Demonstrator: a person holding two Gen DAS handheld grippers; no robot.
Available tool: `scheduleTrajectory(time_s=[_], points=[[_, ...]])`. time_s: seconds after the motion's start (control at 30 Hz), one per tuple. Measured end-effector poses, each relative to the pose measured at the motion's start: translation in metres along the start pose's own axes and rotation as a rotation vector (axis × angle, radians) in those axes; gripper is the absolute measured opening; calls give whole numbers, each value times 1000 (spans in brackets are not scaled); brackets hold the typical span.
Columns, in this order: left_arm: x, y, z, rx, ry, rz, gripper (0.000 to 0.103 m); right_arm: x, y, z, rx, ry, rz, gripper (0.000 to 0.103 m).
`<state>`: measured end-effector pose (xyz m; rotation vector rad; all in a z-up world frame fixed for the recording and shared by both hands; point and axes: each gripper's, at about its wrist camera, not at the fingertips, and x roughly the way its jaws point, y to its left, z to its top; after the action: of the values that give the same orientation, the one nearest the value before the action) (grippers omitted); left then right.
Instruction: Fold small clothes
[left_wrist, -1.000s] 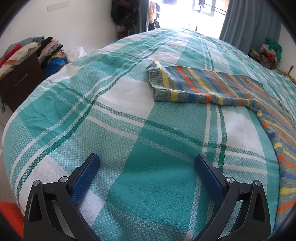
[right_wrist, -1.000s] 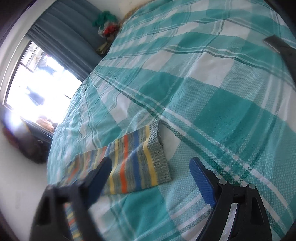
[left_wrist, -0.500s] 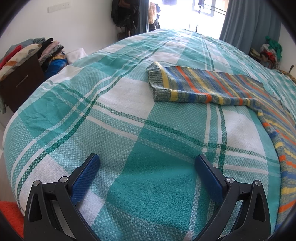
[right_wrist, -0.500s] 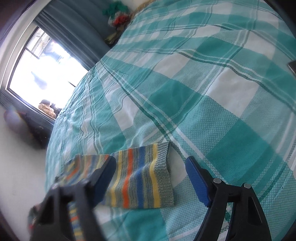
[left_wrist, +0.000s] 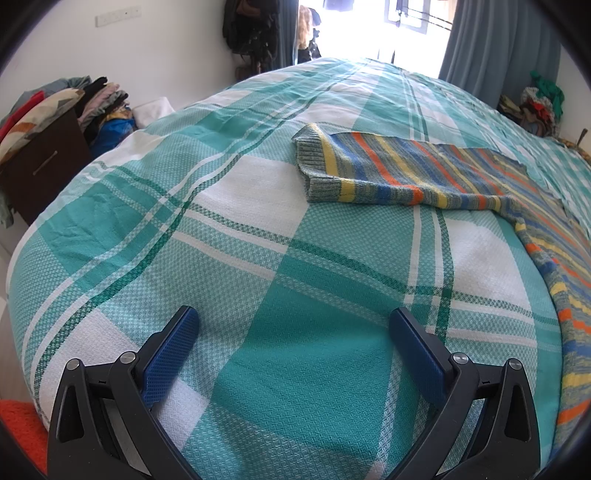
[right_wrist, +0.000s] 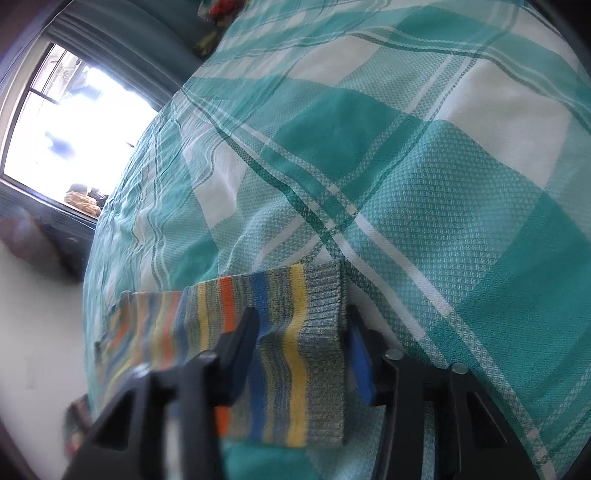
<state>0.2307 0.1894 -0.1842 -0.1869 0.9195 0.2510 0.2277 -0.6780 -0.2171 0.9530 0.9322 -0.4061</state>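
- The striped sweater (left_wrist: 424, 177) is spread on the checked bedspread (left_wrist: 258, 258), nothing seen folded
- The right gripper (right_wrist: 301, 332) is set around the sleeve cuff (right_wrist: 325, 306), jaws apart
- The left gripper (left_wrist: 293, 347) is held wide apart, empty; folding judged barely begun

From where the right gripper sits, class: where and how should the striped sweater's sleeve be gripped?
Grip the grey ribbed cuff of the striped sweater. Approach along the sleeve from its open end, low over the bedspread: the cuff lies flat, thick-edged, already between the right gripper's fingers.
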Motion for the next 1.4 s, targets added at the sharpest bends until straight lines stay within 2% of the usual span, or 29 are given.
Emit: scheduleTrajectory(time_s=[0.03,0.07,0.13,0.2,0.27,0.4,0.47,0.53,0.6,0.63,0.67,0.73,0.83,0.93,1.0,1.03,1.07,1.1,1.13,1.2,1.27,1.33,1.4], points=[[-1,-1,-1,0,0,0,103,4,0,-1,3,32,3,4],[0,1,0,0,-1,-1,103,1,2,-1,-2,28,-4,3],[0,0,0,0,-2,0,103,-17,18,-1,-48,-36,-30,3],[0,-1,0,1,-2,1,103,-45,50,-3,-134,-109,-10,3],[1,0,1,0,-3,1,103,-74,100,-12,-256,-152,78,3],[1,-1,1,1,-2,1,103,-94,221,-47,-462,-88,294,3],[1,0,2,0,-2,1,103,-86,275,-71,-534,-40,379,3],[2,0,4,0,-2,0,103,-64,317,-95,-552,23,449,5],[2,0,3,0,-3,0,103,-32,344,-115,-541,134,520,17],[1,-1,3,0,-3,0,103,-17,351,-123,-534,191,522,38],[2,1,4,-1,-4,-1,103,-9,352,-129,-528,206,514,43],[1,-1,2,0,-4,0,103,-8,348,-131,-539,196,517,43],[2,-1,3,1,-2,5,103,-14,328,-118,-540,150,440,43],[2,0,5,3,-3,11,103,-6,311,-112,-574,168,349,33],[2,0,5,1,-4,9,103,13,298,-115,-606,206,289,32],[2,1,6,0,-5,7,102,26,288,-120,-623,226,236,32],[3,3,7,-1,-6,6,103,44,276,-125,-644,265,135,28],[3,4,6,-1,-8,6,103,64,259,-130,-656,319,-1,25],[4,5,8,-1,-9,6,103,76,243,-133,-660,356,-93,5],[3,2,5,0,-9,7,103,63,231,-125,-622,322,-50,4],[3,1,5,3,-9,11,103,43,236,-120,-629,277,-62,8],[4,4,7,5,-10,16,103,26,259,-123,-740,235,-60,13],[4,4,7,5,-12,14,103,17,290,-132,-857,221,-21,13]])
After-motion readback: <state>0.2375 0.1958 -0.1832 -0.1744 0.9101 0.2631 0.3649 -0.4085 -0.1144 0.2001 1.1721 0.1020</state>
